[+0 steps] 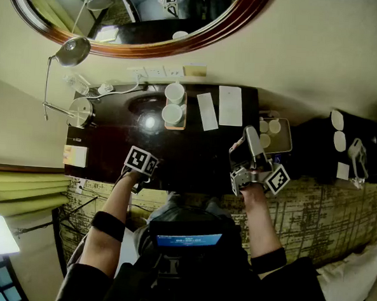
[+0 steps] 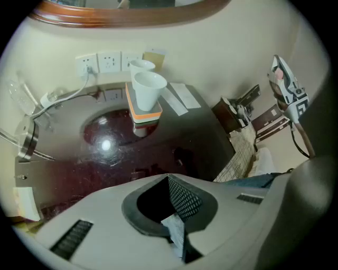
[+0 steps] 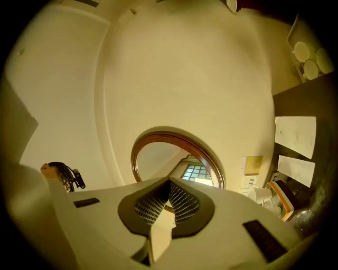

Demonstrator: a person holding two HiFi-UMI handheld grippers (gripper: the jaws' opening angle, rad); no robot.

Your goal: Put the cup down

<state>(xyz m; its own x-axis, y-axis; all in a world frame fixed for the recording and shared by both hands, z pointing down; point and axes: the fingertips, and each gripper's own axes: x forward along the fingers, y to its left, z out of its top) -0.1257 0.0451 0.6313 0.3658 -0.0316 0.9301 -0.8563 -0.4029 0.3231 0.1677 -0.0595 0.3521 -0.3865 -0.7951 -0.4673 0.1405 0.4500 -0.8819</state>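
As a white cup stood upright ahead, the left hand-held gripper pointed down, the right hand-held gripper up, both closed.

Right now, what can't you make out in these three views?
- Print on the two paper sheets: too small in the head view.
- The orange-edged stack under the white cups: tray or books, unclear in every view.
- Near edge of the desk: covered by the shut left gripper in the left gripper view.
- Same cups in the right gripper view: partly behind the shut right gripper, desk cut by the frame.
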